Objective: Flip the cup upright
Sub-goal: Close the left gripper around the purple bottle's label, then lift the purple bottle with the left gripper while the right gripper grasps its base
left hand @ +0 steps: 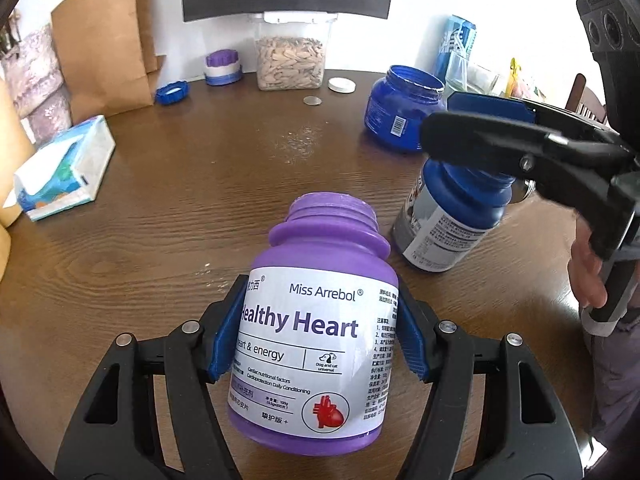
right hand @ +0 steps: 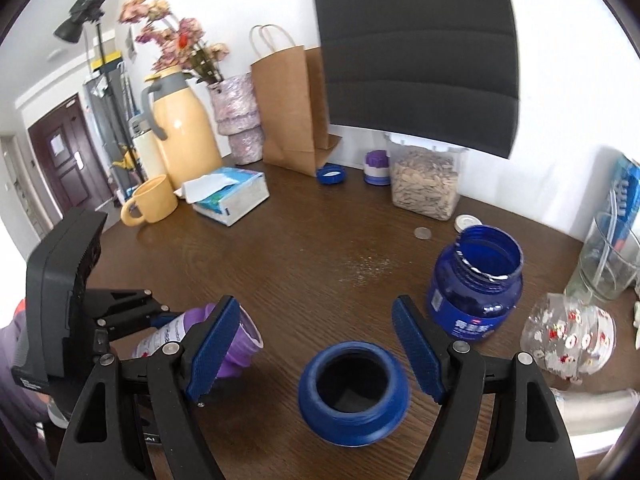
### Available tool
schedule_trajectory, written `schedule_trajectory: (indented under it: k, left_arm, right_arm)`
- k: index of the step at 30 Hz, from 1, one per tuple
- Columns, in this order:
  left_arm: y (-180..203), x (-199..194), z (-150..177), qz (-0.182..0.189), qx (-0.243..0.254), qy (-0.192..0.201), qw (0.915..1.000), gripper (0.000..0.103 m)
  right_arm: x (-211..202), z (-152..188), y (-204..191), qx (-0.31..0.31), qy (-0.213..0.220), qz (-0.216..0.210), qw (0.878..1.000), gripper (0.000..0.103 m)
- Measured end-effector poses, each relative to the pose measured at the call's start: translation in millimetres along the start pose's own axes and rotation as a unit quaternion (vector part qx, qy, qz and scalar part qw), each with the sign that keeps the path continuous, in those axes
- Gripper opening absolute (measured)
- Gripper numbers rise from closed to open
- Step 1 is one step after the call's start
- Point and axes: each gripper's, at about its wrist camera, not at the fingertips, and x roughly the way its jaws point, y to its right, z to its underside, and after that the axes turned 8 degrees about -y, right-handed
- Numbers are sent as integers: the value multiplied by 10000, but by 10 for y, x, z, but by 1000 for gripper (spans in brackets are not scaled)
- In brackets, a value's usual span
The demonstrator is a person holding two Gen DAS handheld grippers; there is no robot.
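A purple "Healthy Heart" bottle [left hand: 316,320] with no lid is tilted, its mouth pointing up and away. My left gripper [left hand: 320,286] is shut on its labelled body, blue pads pressing both sides. In the right wrist view the same bottle [right hand: 240,340] shows at the left, held in the left gripper [right hand: 160,316]. A blue bottle [right hand: 354,392] with a grey label stands upright on the table, mouth open. My right gripper [right hand: 316,304] stands open over it, fingers apart on either side without touching. In the left wrist view the right gripper [left hand: 444,120] hovers at this blue bottle's [left hand: 448,216] top.
On the brown wooden table [right hand: 300,248] stand an open dark blue jar [right hand: 476,284], a clear tub of seeds [right hand: 424,184], a tissue box [right hand: 228,196], paper bags [right hand: 284,108] and a yellow mug [right hand: 150,200]. A patterned glass [right hand: 568,340] lies on its side at the right.
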Motion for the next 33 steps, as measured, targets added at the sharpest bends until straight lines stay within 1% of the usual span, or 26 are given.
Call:
schedule_trajectory:
  k: [2, 4, 6, 7, 8, 11, 15, 17, 19, 22, 25, 27, 30, 33]
  left_arm:
    - [-23, 98, -55, -152, -37, -135, 9998, 63]
    - [-42, 146, -89, -202, -142, -155, 9996, 63]
    - [-51, 178, -143, -184, -196, -99, 9996, 63]
    - [-57, 178, -174, -232, -251, -22, 9994, 63]
    - [-68, 152, -183, -202, -318, 109, 9992, 63]
    - [-61, 24, -179, 4, -365, 577, 9977, 63]
    - [21, -206, -197, 225, -199, 1019, 9943, 63]
    - [75, -262, -236, 290, -86, 1035, 9942, 63]
    - [123, -326, -269, 413, -115, 1087, 9931, 63]
    - [184, -437, -312, 610, -90, 1170, 9912, 63]
    - [250, -633, -305, 753, -68, 1326, 9883, 63]
    - [316, -834, -257, 909, 21, 1499, 9845, 63]
    - [423, -1111, -138, 995, 187, 1691, 9804, 63]
    - [526, -1370, 62, 1150, 344, 1767, 9769, 63]
  right_arm:
    - [-8, -2, 64, 107, 4, 100, 9999, 82]
    - [-15, 8, 125, 212, -3, 89, 9997, 82]
    - [-7, 20, 165, 297, -47, 2, 9995, 82]
    - [-3, 25, 171, 306, -55, -46, 9995, 82]
    - [-6, 27, 168, 315, -48, -63, 9995, 82]
    - [-14, 23, 127, 258, -19, -249, 9994, 82]
    - [-40, 21, 50, 224, 19, -540, 9983, 82]
    - [-63, 15, -7, 192, 58, -621, 9979, 82]
    - [-70, 4, -43, 211, 61, -788, 9966, 82]
    - [-120, -44, -64, 410, 93, -1318, 9904, 82]
    - [-219, -92, -118, 633, 67, -1692, 9835, 82]
    - [-325, -110, -186, 690, 92, -1820, 9808, 82]
    - [-553, -90, -336, 760, 164, -1993, 9768, 82]
    - [-746, 2, -500, 922, 119, -2228, 9704, 82]
